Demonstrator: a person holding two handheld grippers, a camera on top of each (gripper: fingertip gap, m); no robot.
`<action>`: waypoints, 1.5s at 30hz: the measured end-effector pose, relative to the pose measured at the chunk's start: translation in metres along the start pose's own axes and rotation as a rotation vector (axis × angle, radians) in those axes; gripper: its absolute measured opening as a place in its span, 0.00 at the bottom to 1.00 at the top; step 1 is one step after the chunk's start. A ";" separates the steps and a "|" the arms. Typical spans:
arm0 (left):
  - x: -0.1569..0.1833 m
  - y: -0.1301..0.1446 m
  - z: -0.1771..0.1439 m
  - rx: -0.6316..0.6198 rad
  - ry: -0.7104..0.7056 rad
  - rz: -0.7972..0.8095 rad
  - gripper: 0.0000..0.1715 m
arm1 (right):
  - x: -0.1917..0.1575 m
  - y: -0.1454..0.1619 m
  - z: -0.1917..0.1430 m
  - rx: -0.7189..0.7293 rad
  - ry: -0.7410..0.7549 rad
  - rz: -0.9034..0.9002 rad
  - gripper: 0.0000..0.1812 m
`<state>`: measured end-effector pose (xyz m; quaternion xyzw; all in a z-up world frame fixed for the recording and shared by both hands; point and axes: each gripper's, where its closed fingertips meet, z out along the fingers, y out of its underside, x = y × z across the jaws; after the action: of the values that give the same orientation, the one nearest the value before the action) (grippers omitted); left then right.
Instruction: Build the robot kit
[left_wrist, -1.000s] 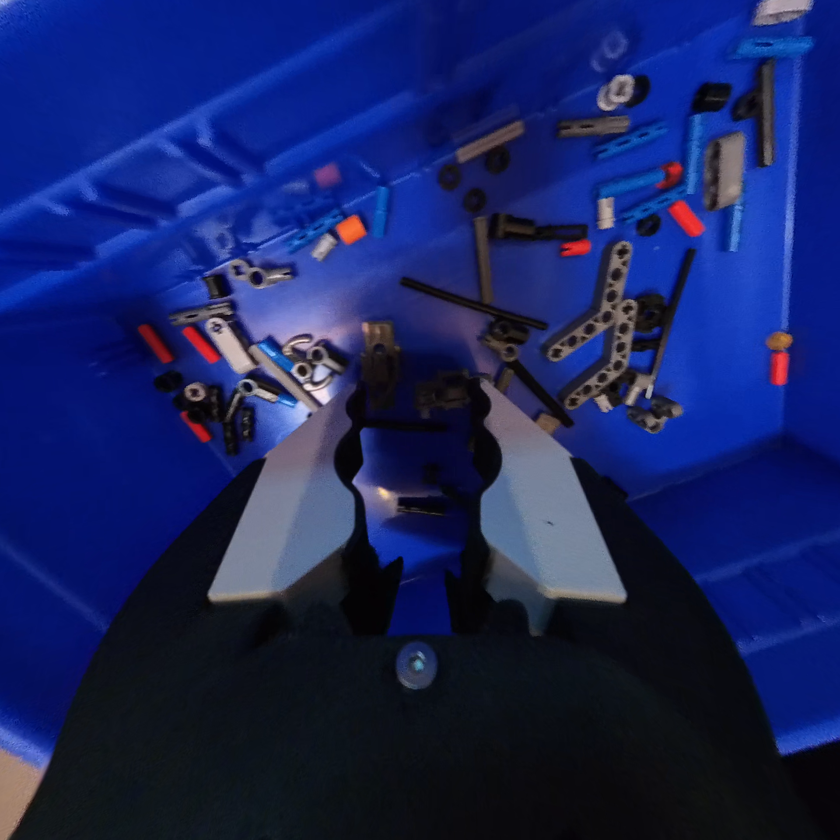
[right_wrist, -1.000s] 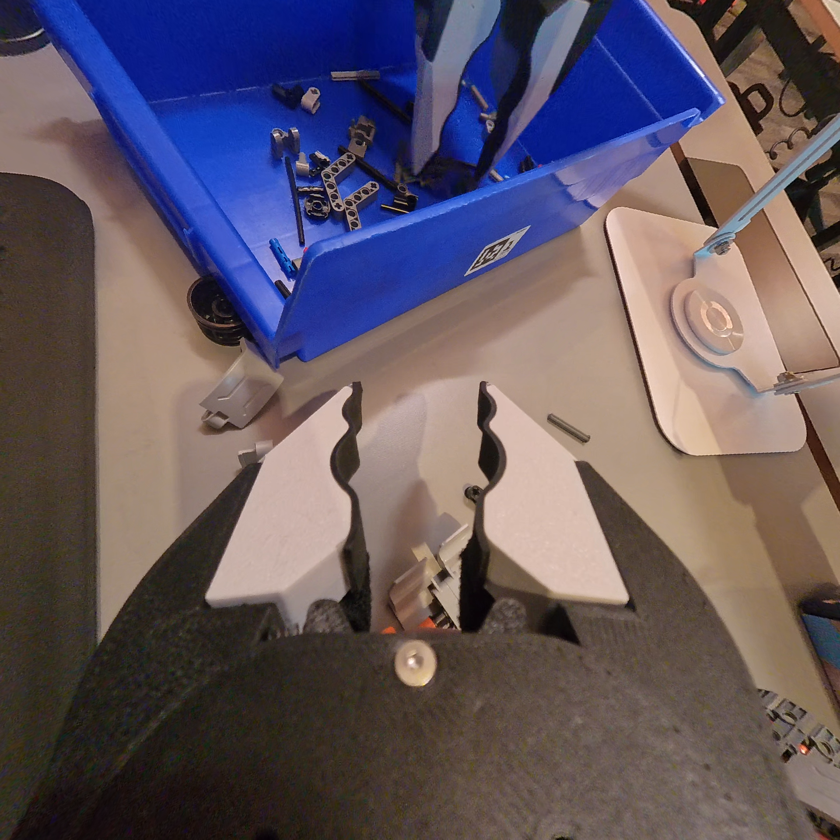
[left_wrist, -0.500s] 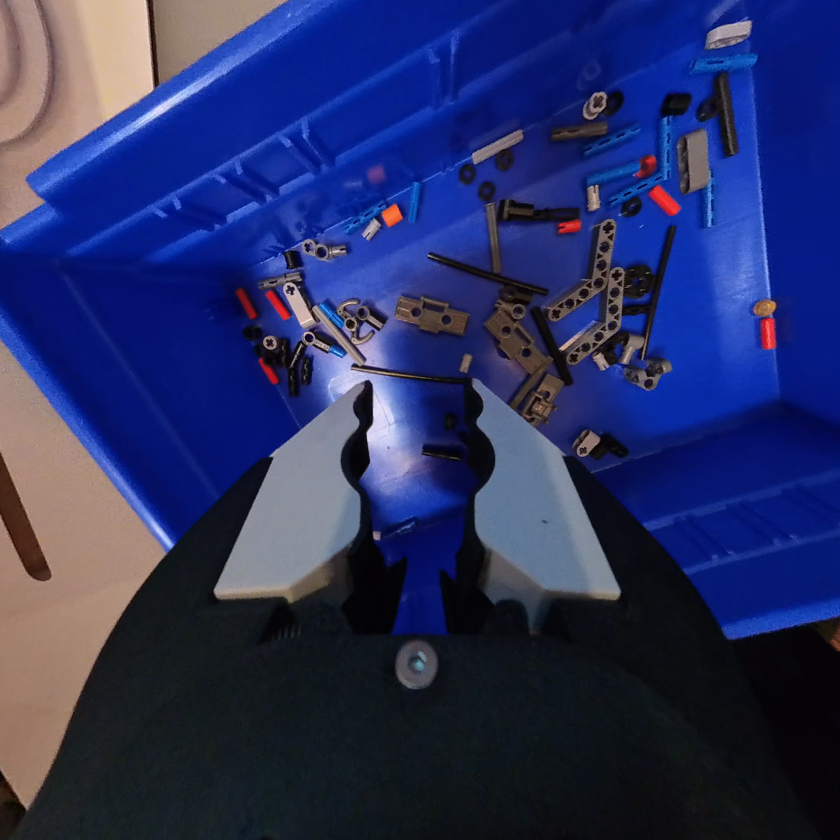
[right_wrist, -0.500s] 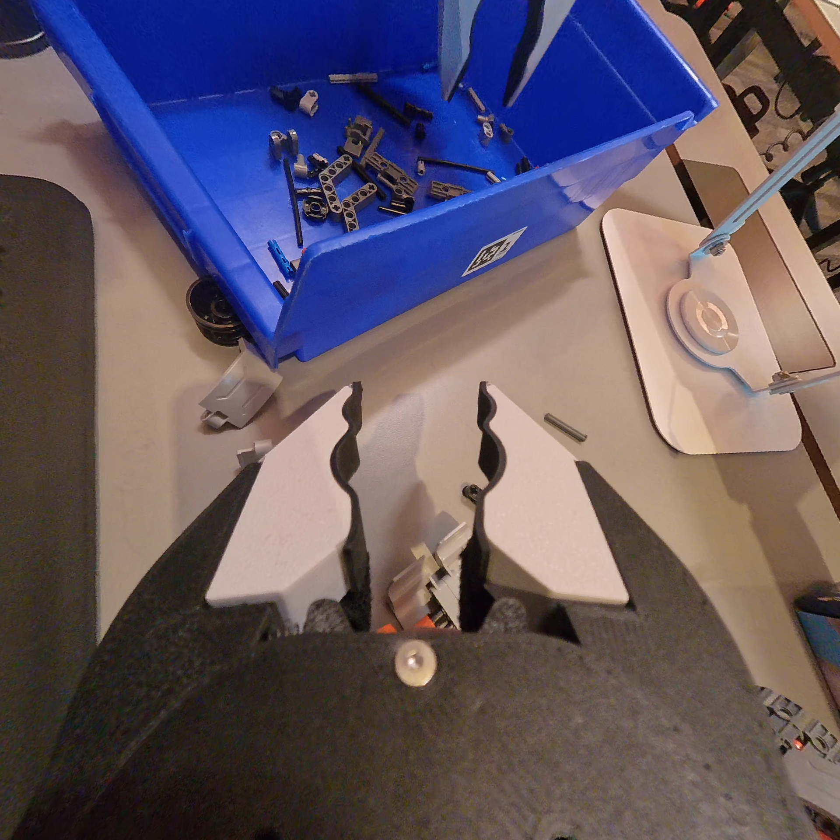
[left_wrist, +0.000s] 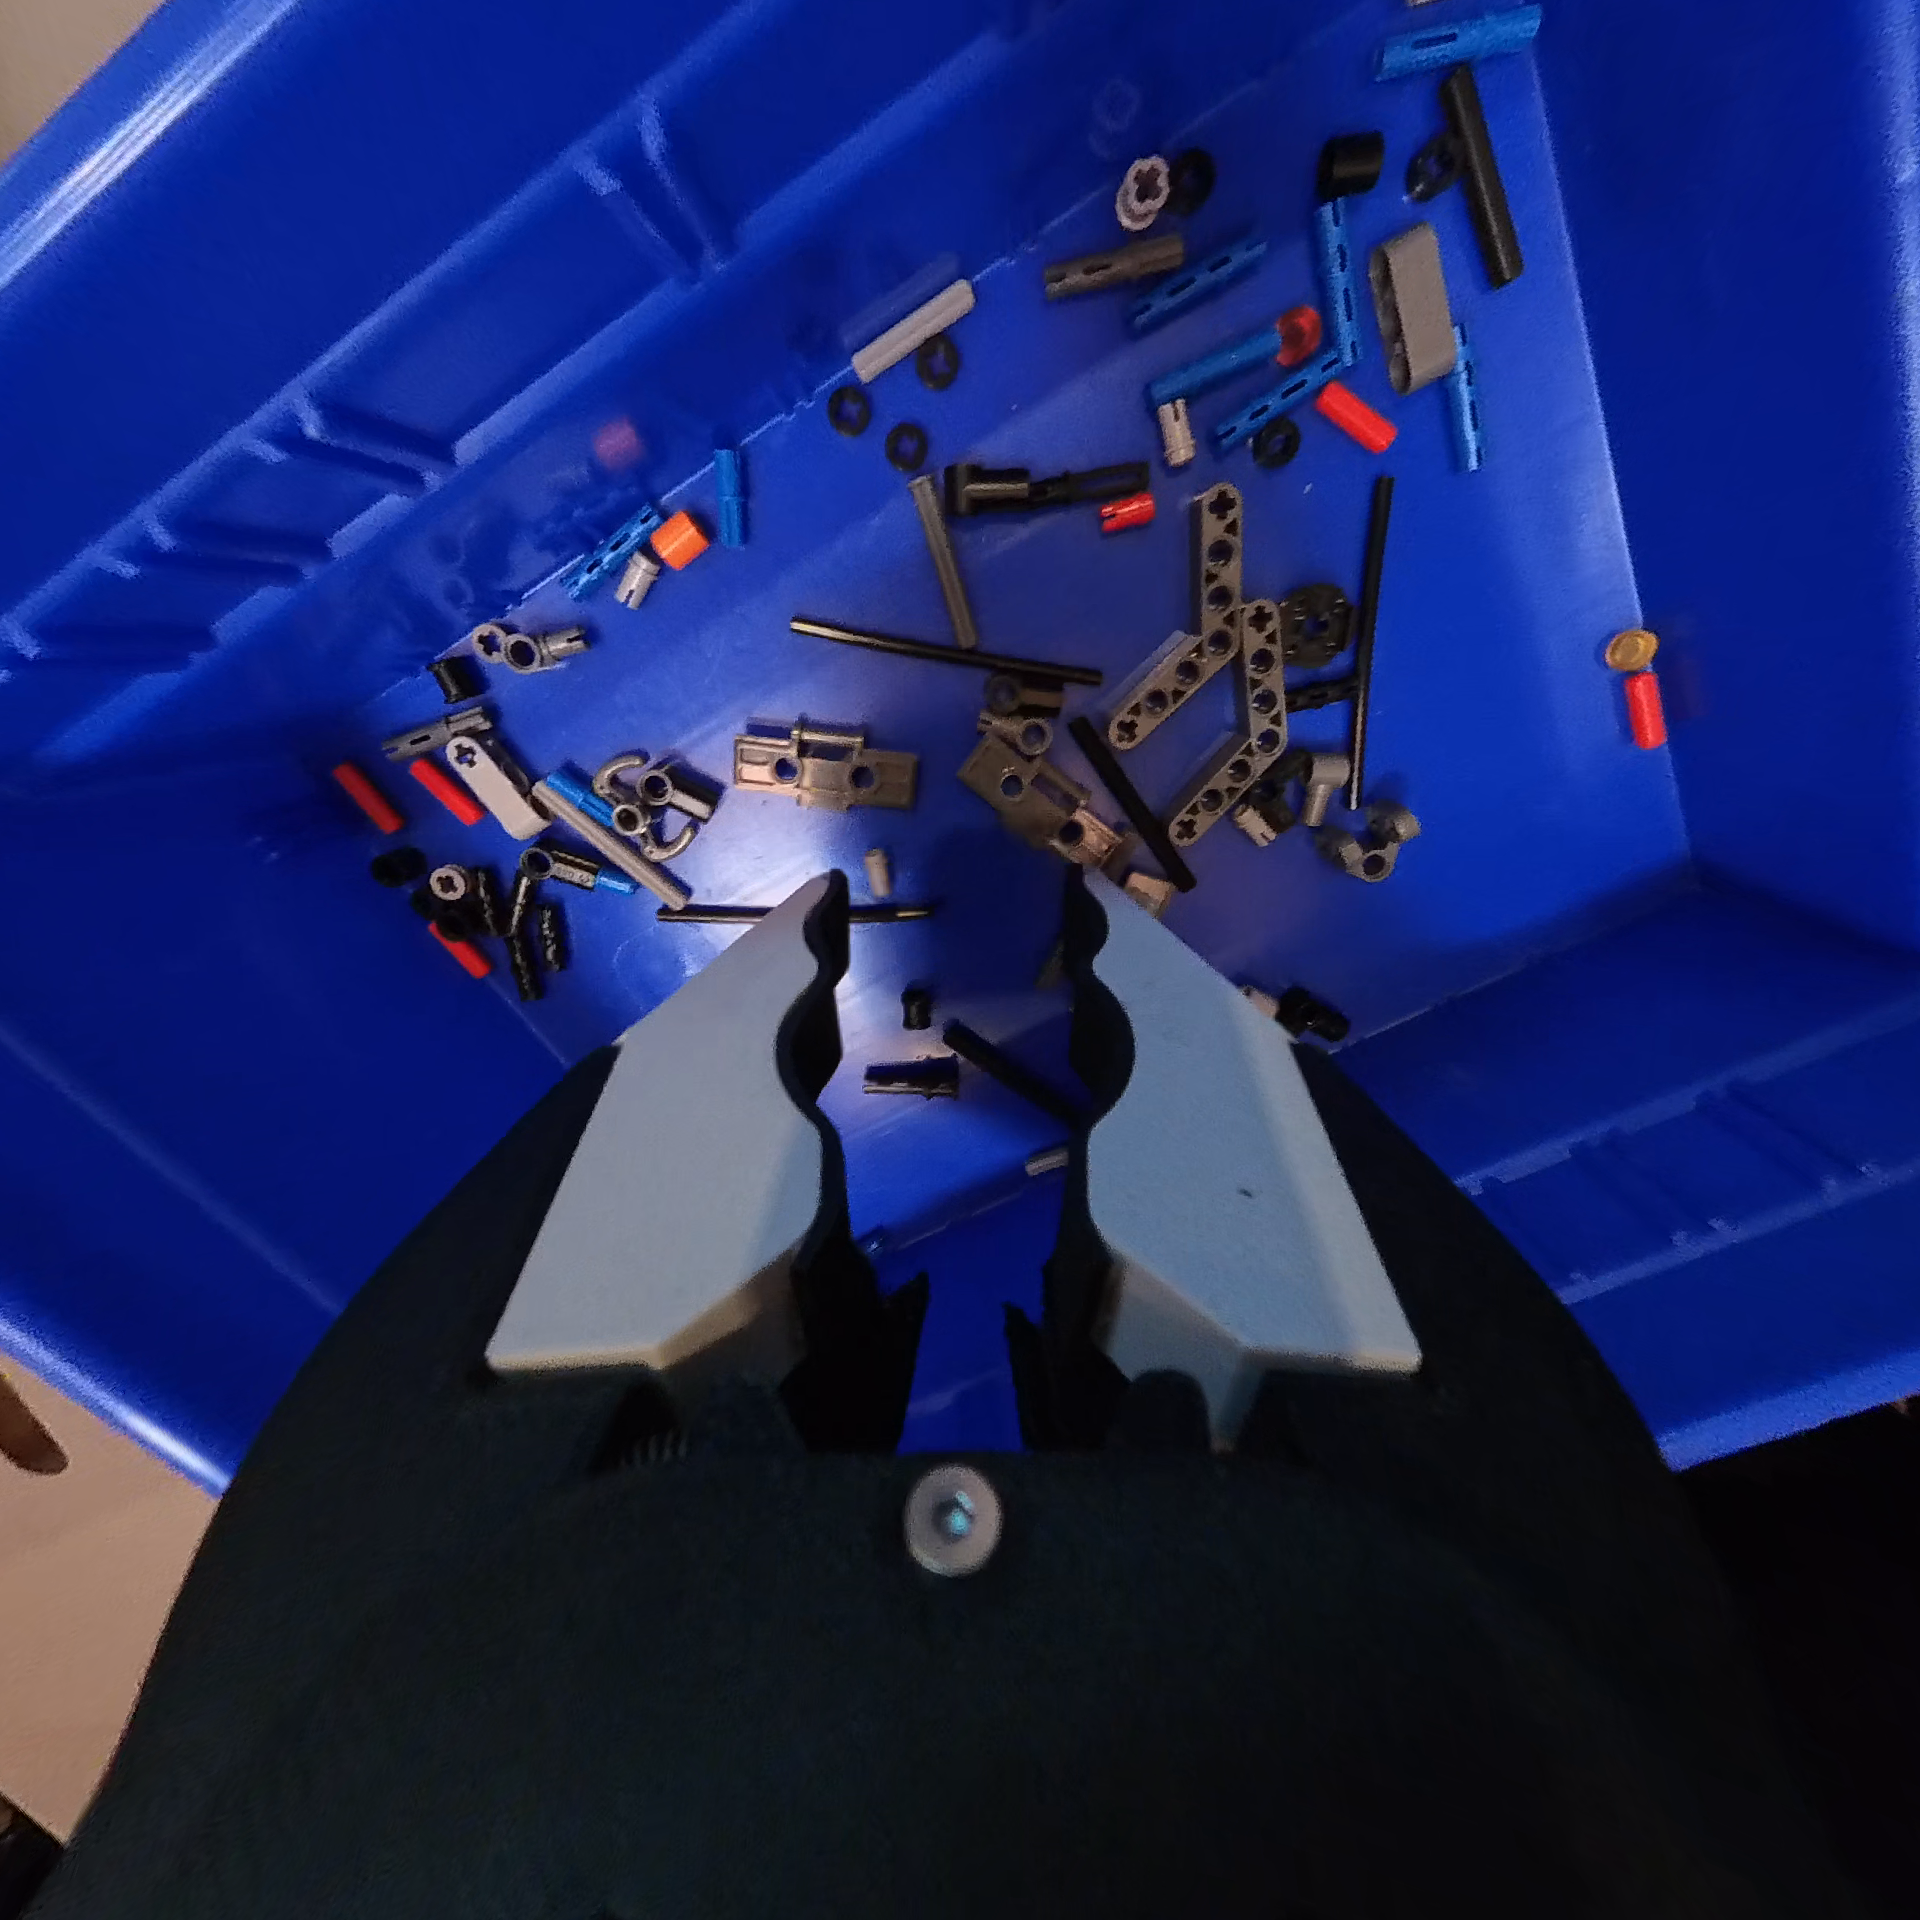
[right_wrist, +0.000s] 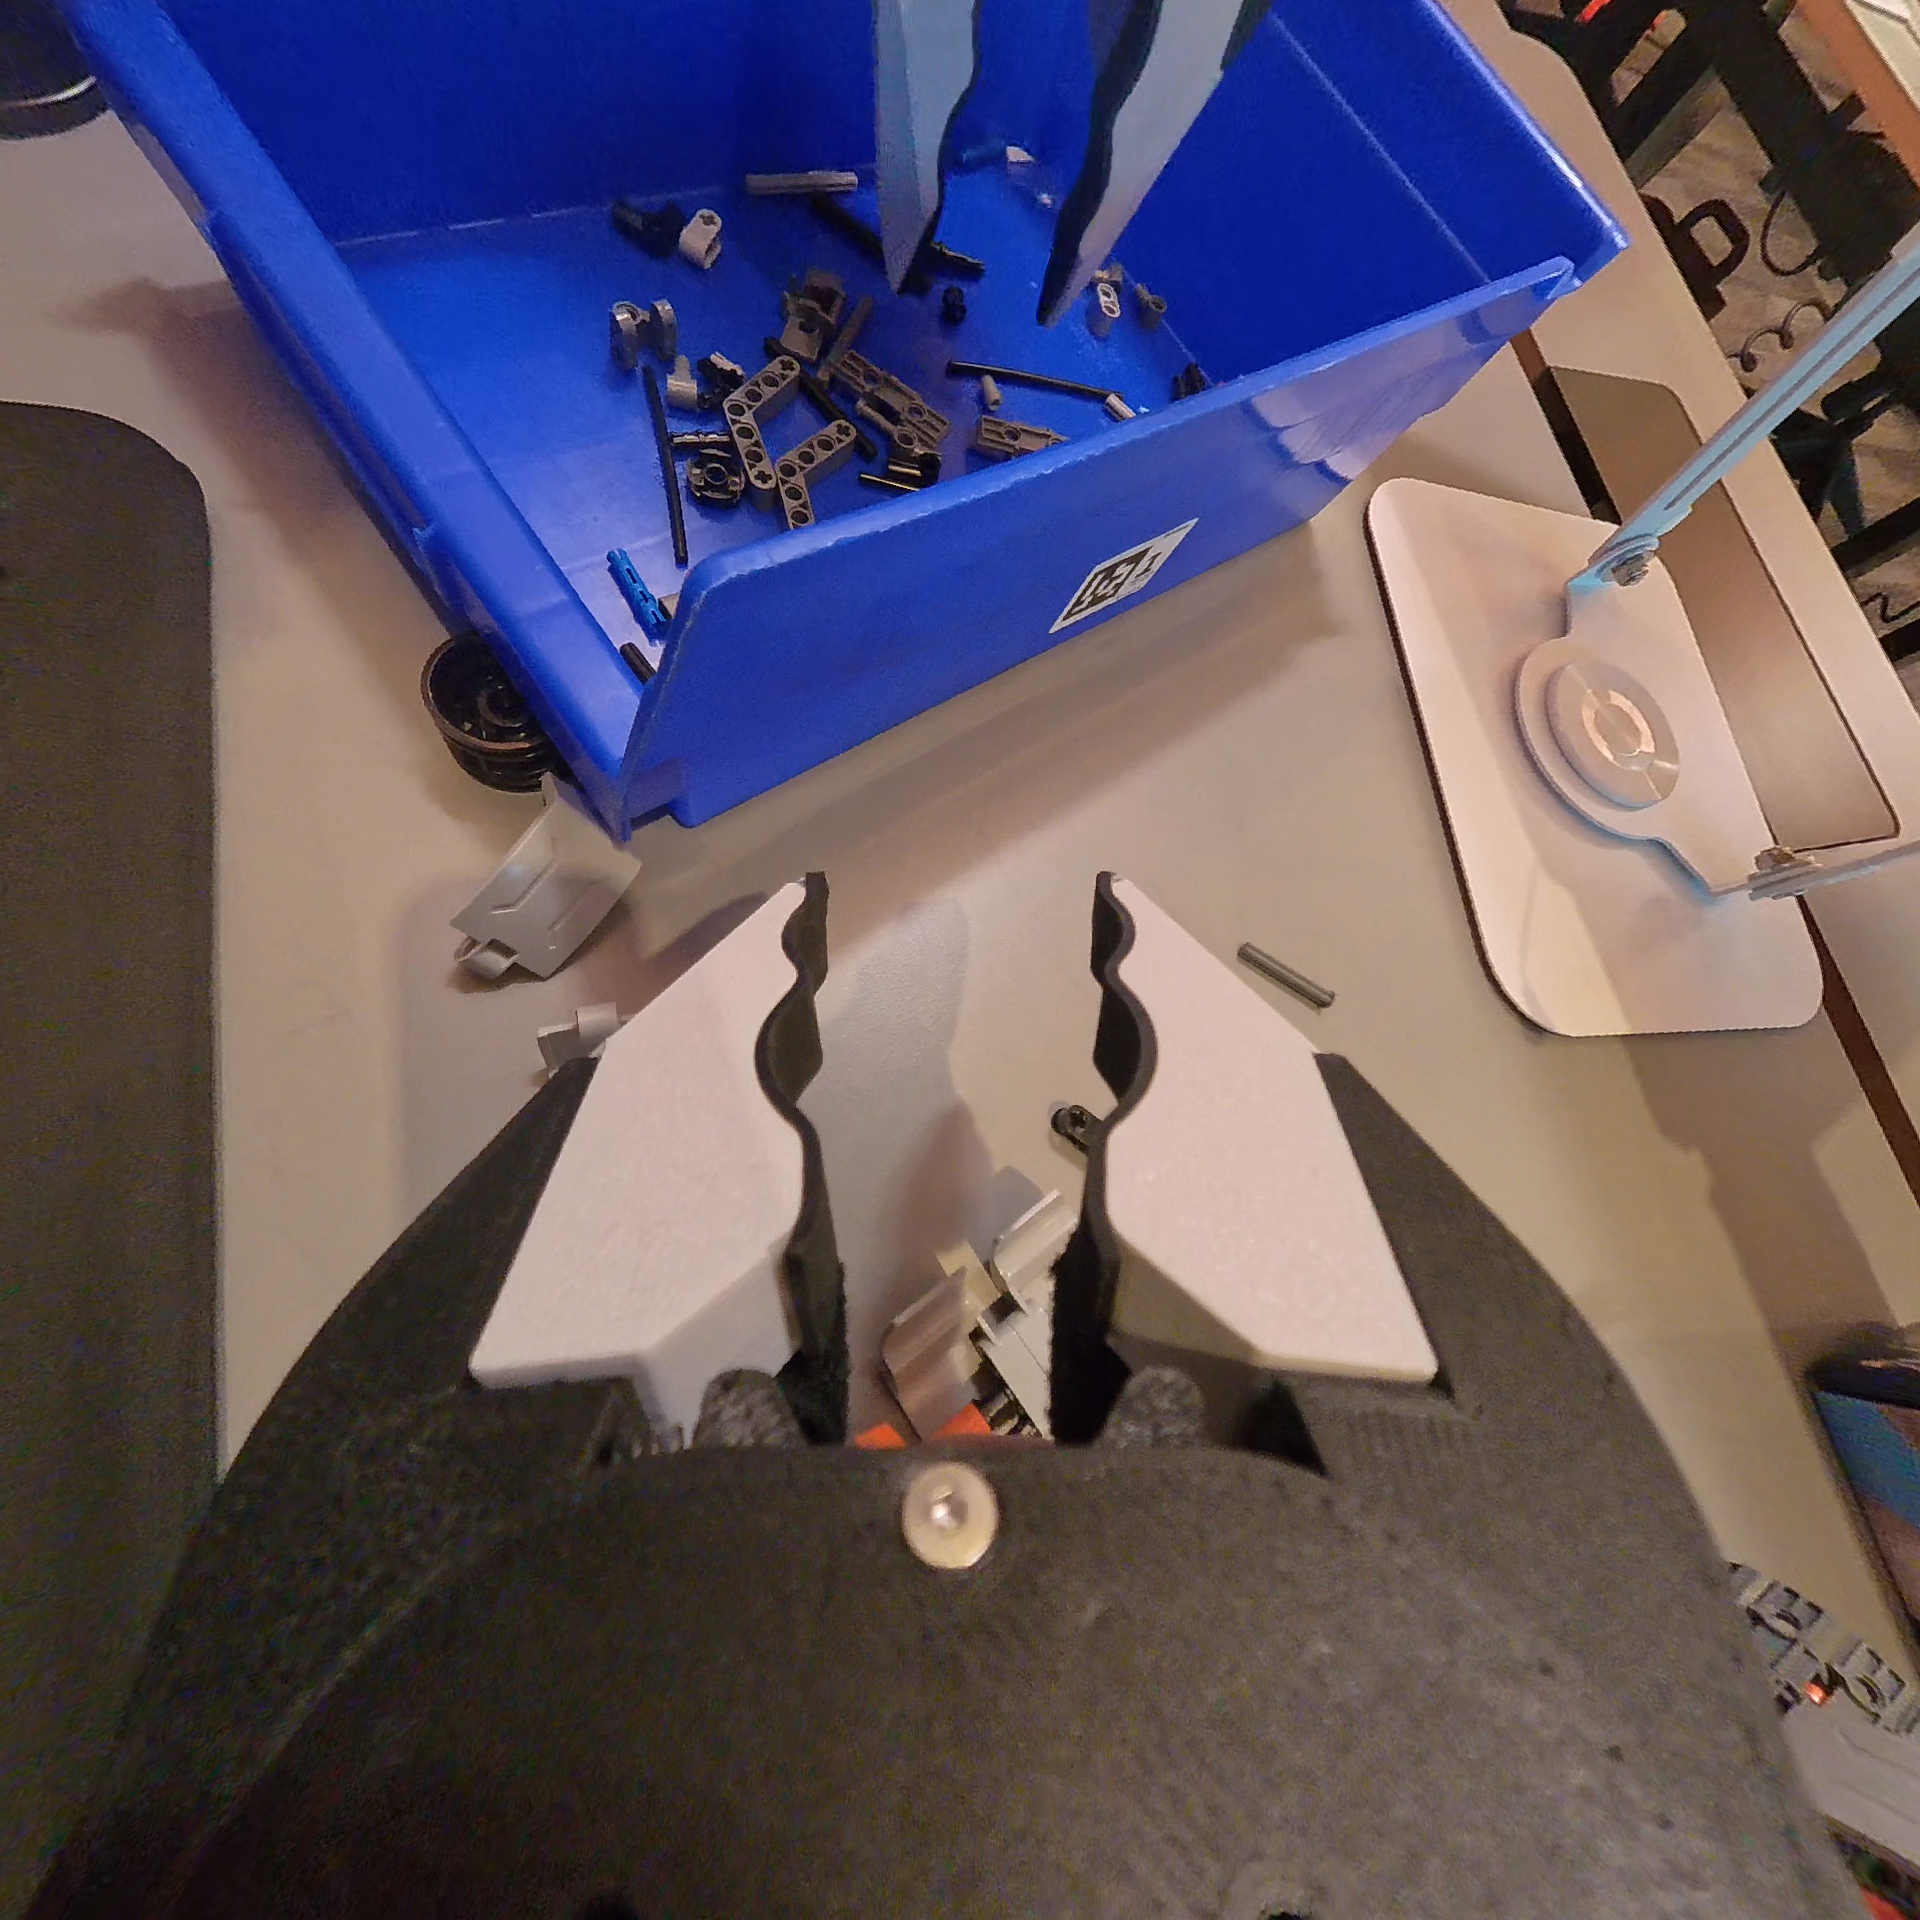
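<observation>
My left gripper (left_wrist: 956, 894) is open and empty, low inside a blue bin (left_wrist: 312, 312), just above its floor. Nearest it are a small black pin (left_wrist: 914, 1075), a thin black axle (left_wrist: 894, 914) and a dark grey flat plate piece (left_wrist: 826, 769). Grey bent beams (left_wrist: 1236, 707) lie to the right. The right wrist view shows the left gripper (right_wrist: 982, 296) pointing down into the bin (right_wrist: 935, 644). My right gripper (right_wrist: 961, 888) is open over the table in front of the bin. A grey brick assembly (right_wrist: 977, 1309) shows between its finger bases.
A black wheel (right_wrist: 483, 717) and a grey panel piece (right_wrist: 535, 899) lie at the bin's near left corner. A dark pin (right_wrist: 1283, 975) lies right of my right gripper. A white stand base (right_wrist: 1558, 831) is at the right, a black mat (right_wrist: 94, 831) at the left. The tips of one gripper are about 20 cm away from the tips of the other. From the left gripper's tips to the small black pin (left_wrist: 914, 1075) is close to 7 cm. Seen from the right wrist view (right_wrist: 952, 265) as well.
My left gripper rose from the bin floor, then came back down toward the parts, still open. The grey plate piece now lies flat. My right gripper has not moved.
</observation>
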<state>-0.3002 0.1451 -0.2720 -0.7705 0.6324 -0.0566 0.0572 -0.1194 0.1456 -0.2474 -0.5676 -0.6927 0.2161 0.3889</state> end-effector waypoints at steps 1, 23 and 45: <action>0.002 -0.001 0.001 -0.001 0.007 0.006 0.23 | 0.000 0.000 0.000 -0.001 0.000 0.000 0.27; 0.069 -0.002 0.025 -0.113 0.253 0.143 0.06 | 0.002 0.001 -0.001 0.001 0.000 0.004 0.27; 0.065 -0.004 0.023 -0.079 0.073 0.129 0.08 | 0.002 0.001 -0.001 -0.001 0.006 0.001 0.27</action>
<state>-0.2804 0.0828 -0.2928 -0.7274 0.6839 -0.0560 0.0072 -0.1180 0.1481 -0.2469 -0.5686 -0.6914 0.2142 0.3908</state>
